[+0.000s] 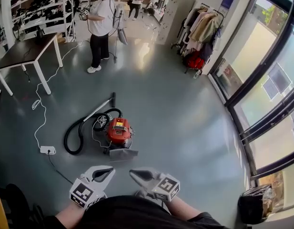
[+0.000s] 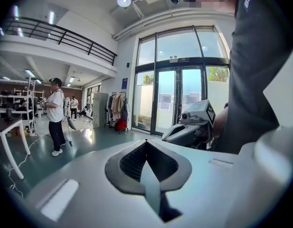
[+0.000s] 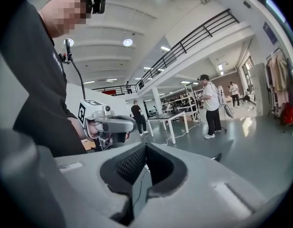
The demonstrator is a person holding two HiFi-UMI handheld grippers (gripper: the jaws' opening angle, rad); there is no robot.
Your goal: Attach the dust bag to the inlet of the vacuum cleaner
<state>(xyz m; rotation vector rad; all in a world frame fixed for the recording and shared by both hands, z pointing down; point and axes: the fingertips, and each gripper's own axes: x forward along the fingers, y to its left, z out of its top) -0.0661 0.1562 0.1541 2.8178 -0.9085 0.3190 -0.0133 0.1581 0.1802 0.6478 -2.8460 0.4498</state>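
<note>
A red canister vacuum cleaner [image 1: 119, 130] sits on the grey floor in the head view, its black hose [image 1: 73, 137] looped to the left. A grey dust bag [image 1: 122, 152] lies against the vacuum's near end; how it joins there I cannot make out. My left gripper [image 1: 112, 171] and right gripper [image 1: 132, 172] are held low and close to my body, well short of the vacuum, tips pointing toward each other. Both are shut with nothing between the jaws. The left gripper view shows its shut jaws [image 2: 146, 144]; the right gripper view shows the same [image 3: 146, 146].
A white power strip [image 1: 47, 150] with its cable lies left of the hose. A dark-topped table [image 1: 23, 51] stands at the far left, and a person [image 1: 100, 27] stands beyond the vacuum. A coat rack [image 1: 201, 30] and glass doors line the right; a black bag [image 1: 256, 202] sits near right.
</note>
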